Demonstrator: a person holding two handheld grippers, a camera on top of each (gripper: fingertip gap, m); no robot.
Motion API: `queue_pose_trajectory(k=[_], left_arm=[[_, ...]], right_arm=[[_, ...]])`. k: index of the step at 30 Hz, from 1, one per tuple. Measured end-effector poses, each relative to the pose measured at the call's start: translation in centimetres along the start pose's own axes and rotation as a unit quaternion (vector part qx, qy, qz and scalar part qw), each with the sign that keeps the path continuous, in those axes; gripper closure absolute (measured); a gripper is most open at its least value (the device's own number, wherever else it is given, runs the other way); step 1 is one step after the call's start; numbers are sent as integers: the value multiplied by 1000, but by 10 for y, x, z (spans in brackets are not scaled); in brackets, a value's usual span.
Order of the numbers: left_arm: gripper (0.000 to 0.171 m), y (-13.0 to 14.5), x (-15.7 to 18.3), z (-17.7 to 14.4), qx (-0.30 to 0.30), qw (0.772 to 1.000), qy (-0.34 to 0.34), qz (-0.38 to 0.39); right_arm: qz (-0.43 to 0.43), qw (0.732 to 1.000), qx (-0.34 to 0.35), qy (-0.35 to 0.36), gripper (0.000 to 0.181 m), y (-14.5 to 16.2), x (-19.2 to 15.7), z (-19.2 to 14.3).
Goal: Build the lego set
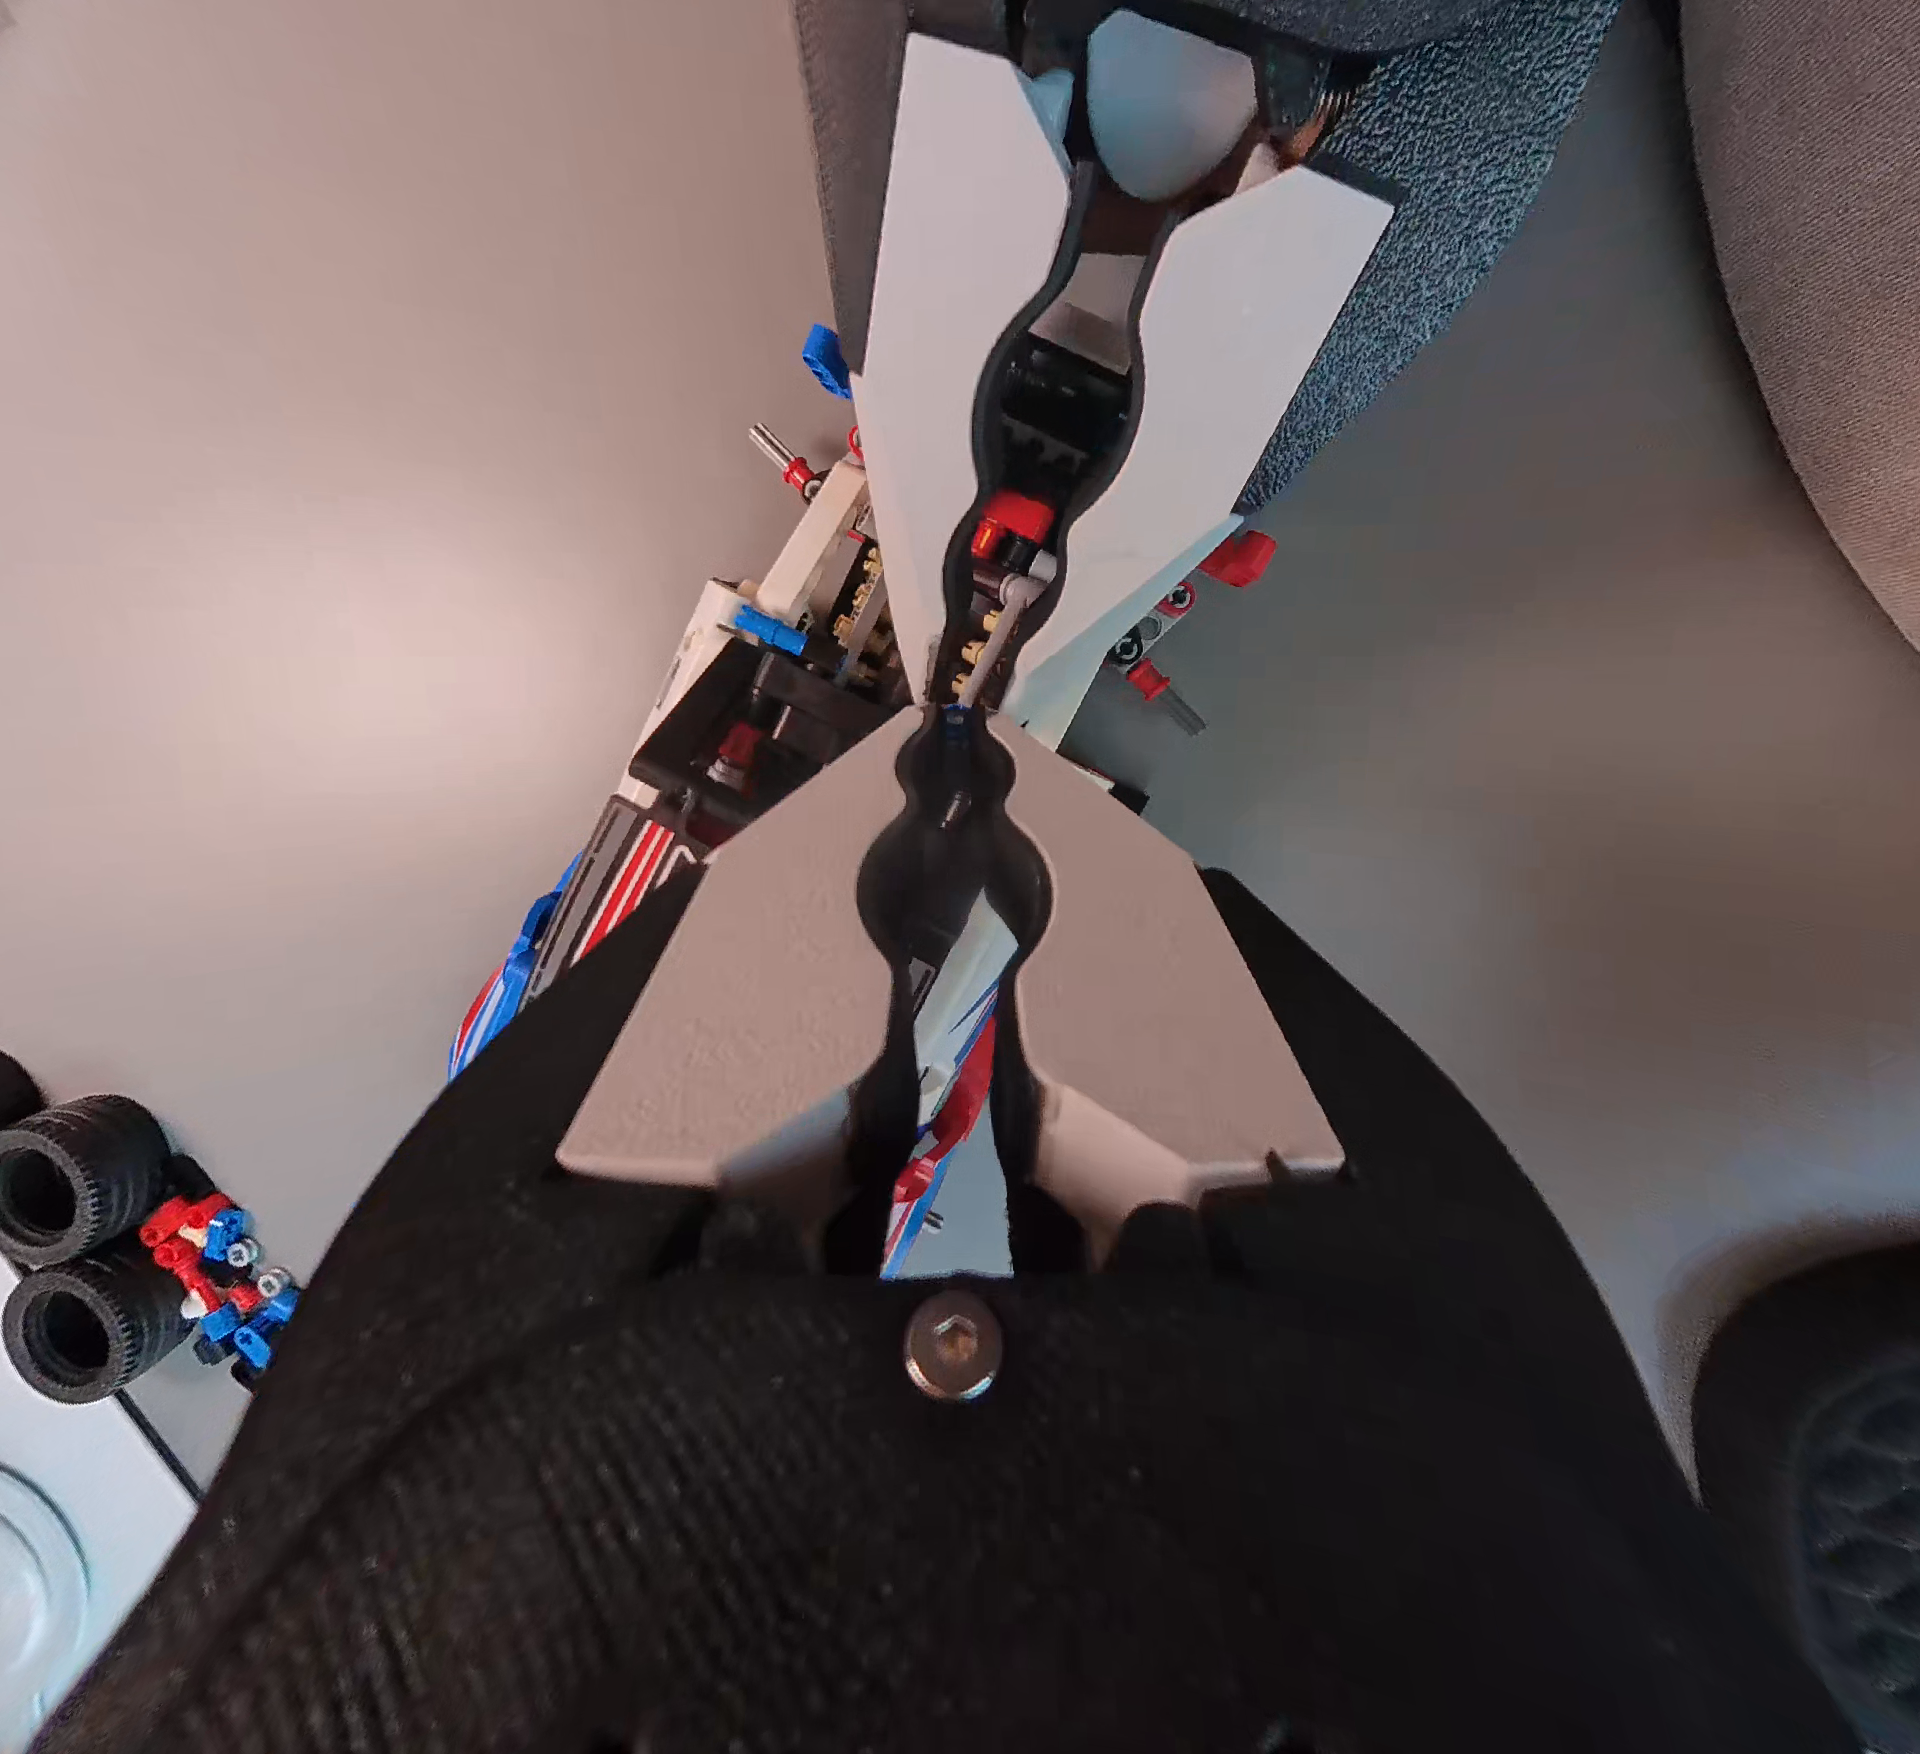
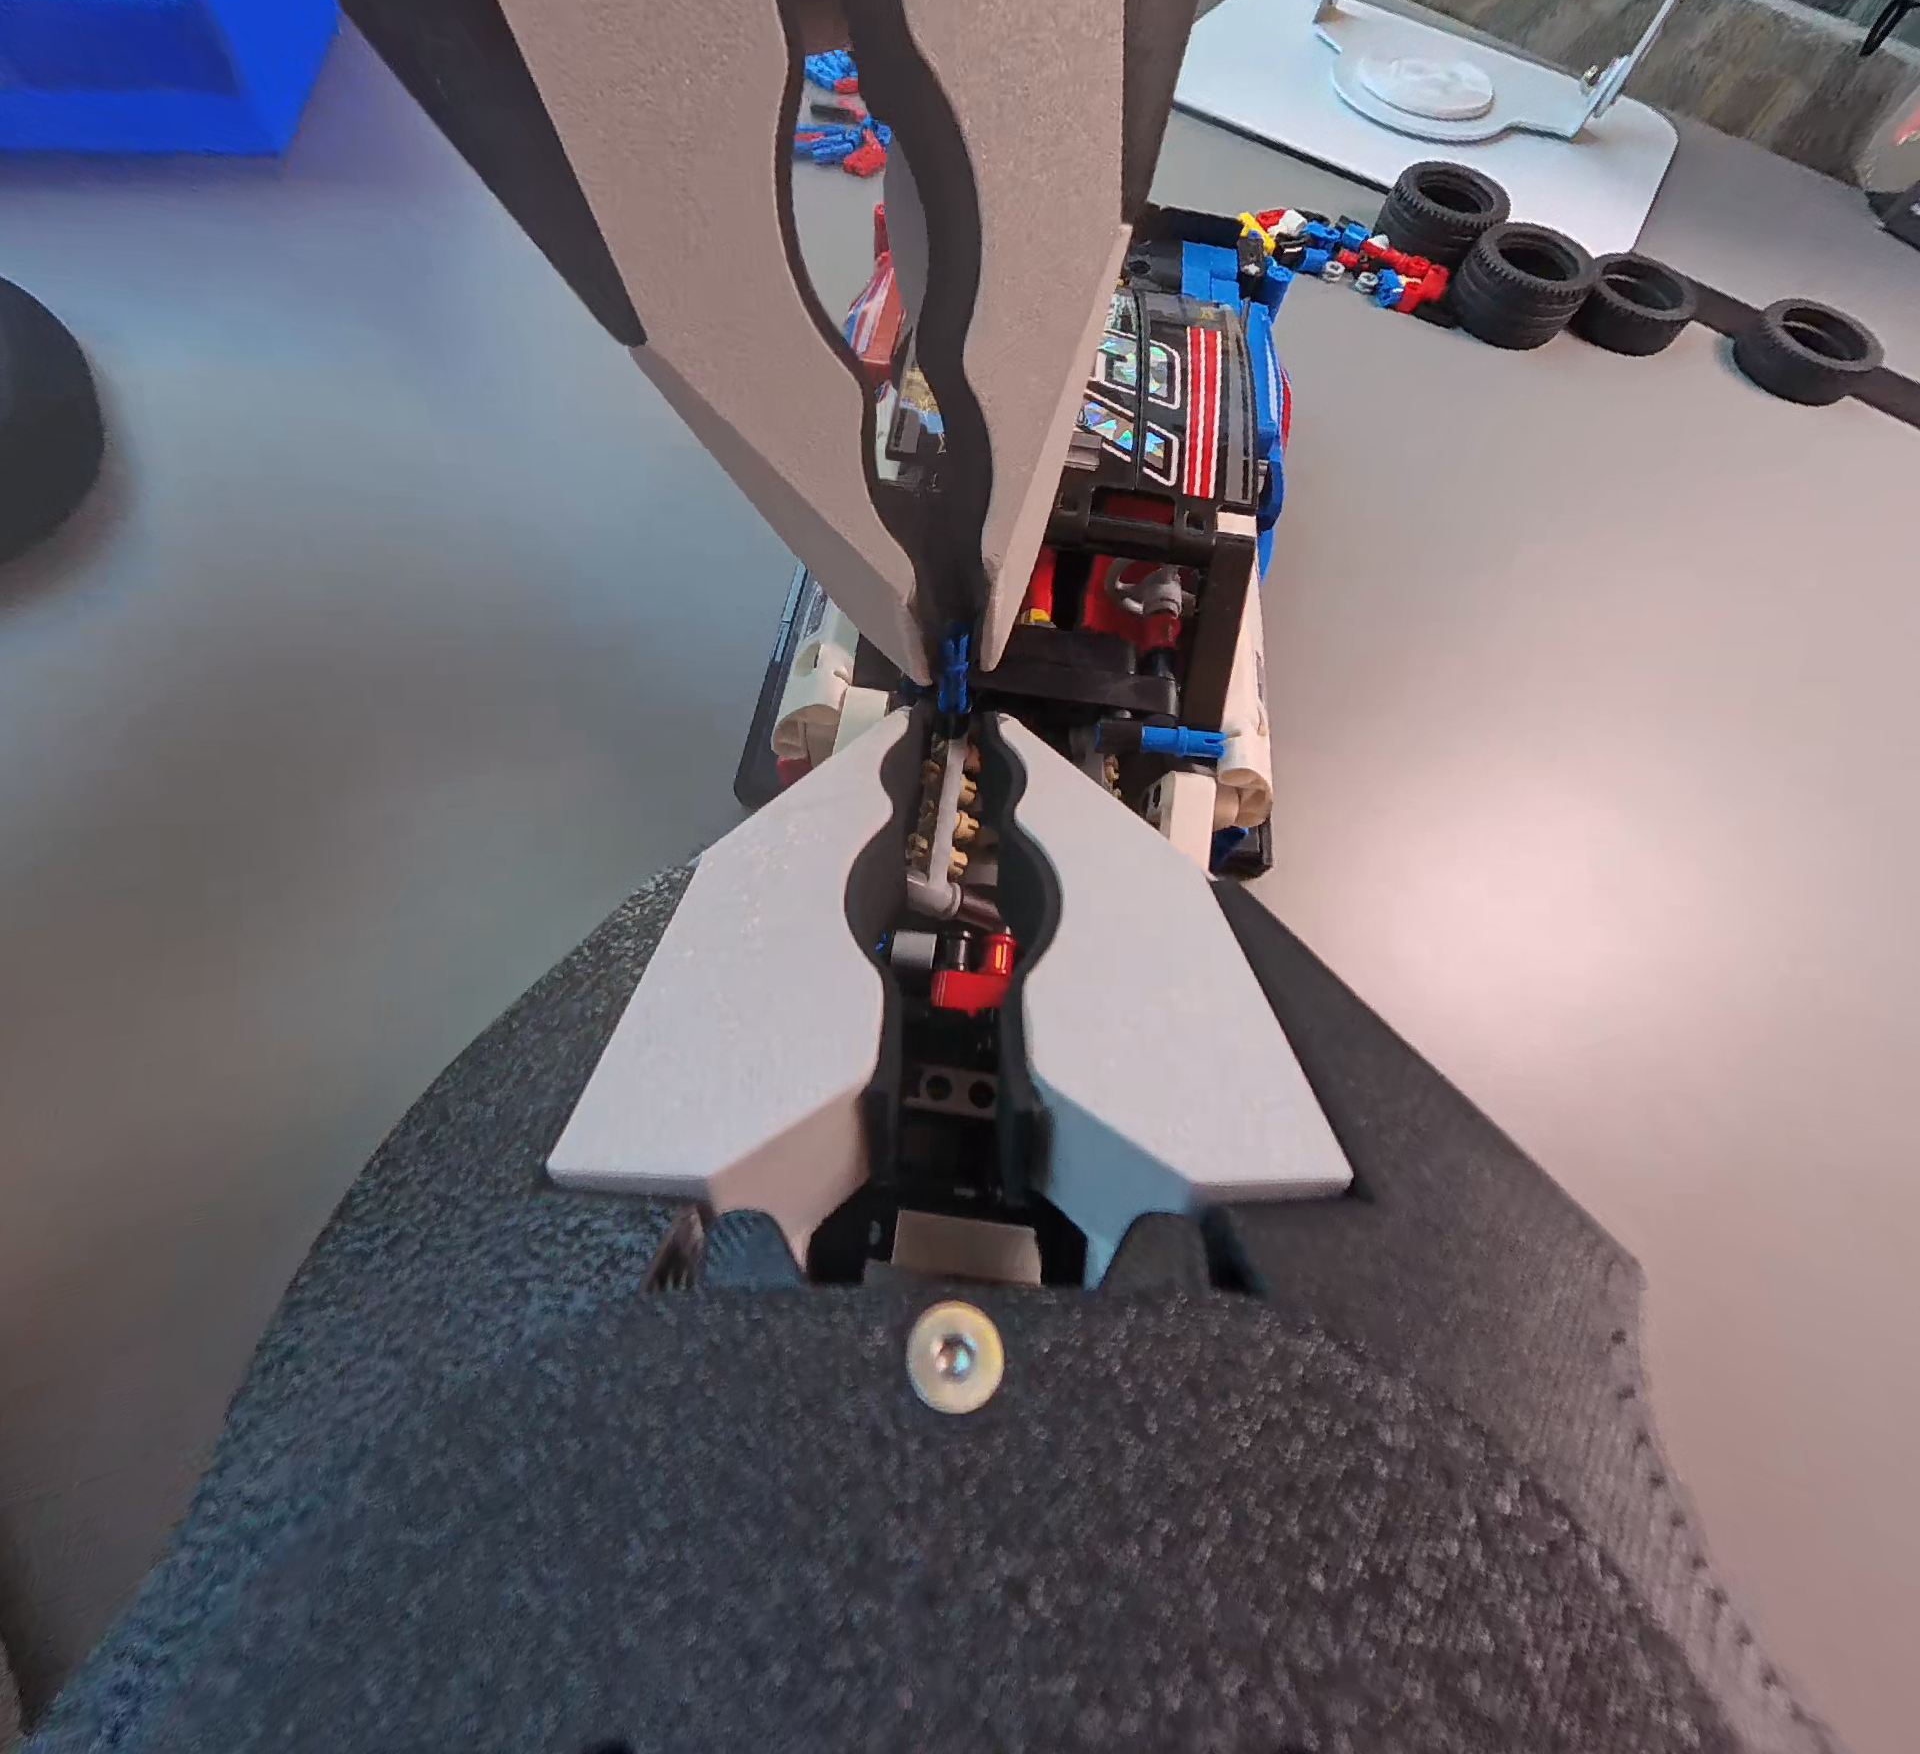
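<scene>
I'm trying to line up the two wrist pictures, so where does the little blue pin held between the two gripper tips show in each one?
Left wrist view: blue pin at centre, where both grippers' tips meet.
Right wrist view: blue pin just above centre, at the same meeting of tips.
Shared landmark: the stacked black tyres, lower left versus upper right.

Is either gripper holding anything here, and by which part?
A small blue pin sits pinched at the meeting fingertips of the left gripper and right gripper, above the lego car. Which one truly grips it cannot be told.
</scene>
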State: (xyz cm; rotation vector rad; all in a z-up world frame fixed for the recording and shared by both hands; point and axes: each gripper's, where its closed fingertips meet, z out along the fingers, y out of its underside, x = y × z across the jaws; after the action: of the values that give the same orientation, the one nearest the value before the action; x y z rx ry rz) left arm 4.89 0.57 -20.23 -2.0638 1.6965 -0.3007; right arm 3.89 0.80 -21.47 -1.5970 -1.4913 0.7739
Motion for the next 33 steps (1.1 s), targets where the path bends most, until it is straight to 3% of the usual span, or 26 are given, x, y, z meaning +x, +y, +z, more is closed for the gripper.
queue_pose_trajectory(k=[13, 21, 33], left_arm=[[169, 5, -5, -1, 33, 995, -64, 70], [168, 5, -6, 1, -3, 1000, 9, 15], [168, 8, -5, -1, 40, 998, -10, 55]], right_arm=[[-39, 999, -19, 7, 177, -2, 3, 8], [-31, 999, -26, -8, 178, -1, 3, 10], [-19, 1000, -22, -12, 178, -1, 3, 10]])
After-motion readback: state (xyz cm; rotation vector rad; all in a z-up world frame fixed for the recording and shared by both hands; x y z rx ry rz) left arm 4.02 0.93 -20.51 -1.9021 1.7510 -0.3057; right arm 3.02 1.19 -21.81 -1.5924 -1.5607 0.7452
